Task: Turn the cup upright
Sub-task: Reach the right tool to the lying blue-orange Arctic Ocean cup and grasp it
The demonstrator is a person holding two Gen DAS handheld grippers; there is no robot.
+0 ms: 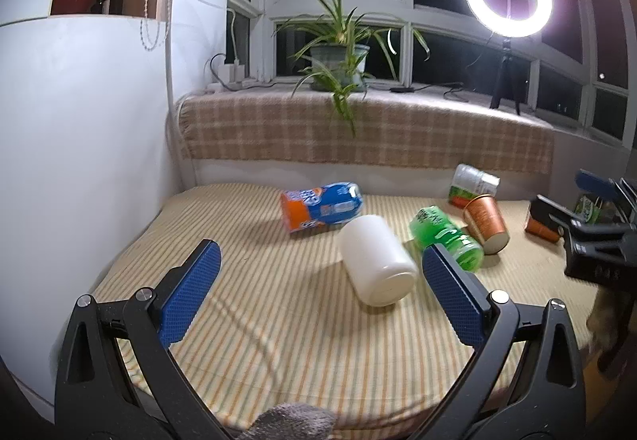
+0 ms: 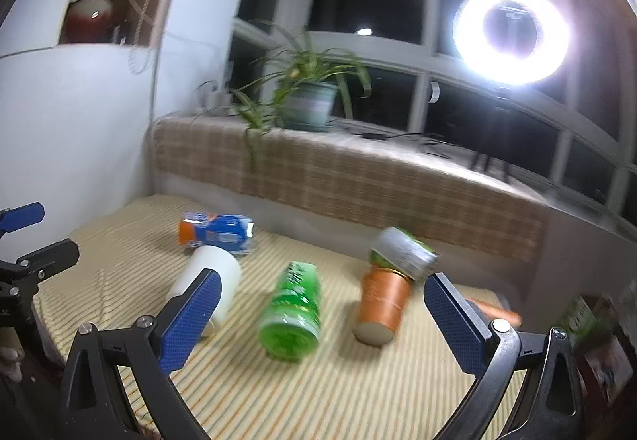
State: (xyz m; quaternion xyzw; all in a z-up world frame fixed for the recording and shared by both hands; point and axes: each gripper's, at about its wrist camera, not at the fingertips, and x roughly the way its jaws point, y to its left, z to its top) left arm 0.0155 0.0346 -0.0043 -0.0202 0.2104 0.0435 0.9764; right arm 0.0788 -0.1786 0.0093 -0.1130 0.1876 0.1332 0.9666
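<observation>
Left tongs state: I read the left gripper (image 1: 318,280) as spread wide, both blue pads bare, nothing held.
Right tongs state: the right gripper (image 2: 322,314) is likewise spread wide and empty; its own view is motion-blurred.
Task item: I take the white cup (image 1: 376,261) as the target. It lies on its side on the striped cloth (image 1: 258,340).
Position from left tongs: the cup sits ahead, between the two pads but nearer the right-hand pad, apart from both.
Position from right tongs: the cup (image 2: 207,280) lies ahead and to the left, partly hidden behind the left-hand pad.
Long axis: it runs away from the left tongs and slightly leftward; one round end faces the left camera. I cannot tell whether that end is base or mouth.
Nearer tongs: in my judgement, the left, since the cup already falls inside its span.
Neighbours, left to right: blue-and-orange can (image 1: 322,207) just beyond the cup; green bottle (image 1: 448,237) just beside it; copper-coloured cup (image 1: 487,225) further right, also on its side.
Left view only: the cup's full outline and facing end.
Right view only: the gap between cup and green bottle (image 2: 292,310), and the left tongs at the frame's left edge.
</observation>
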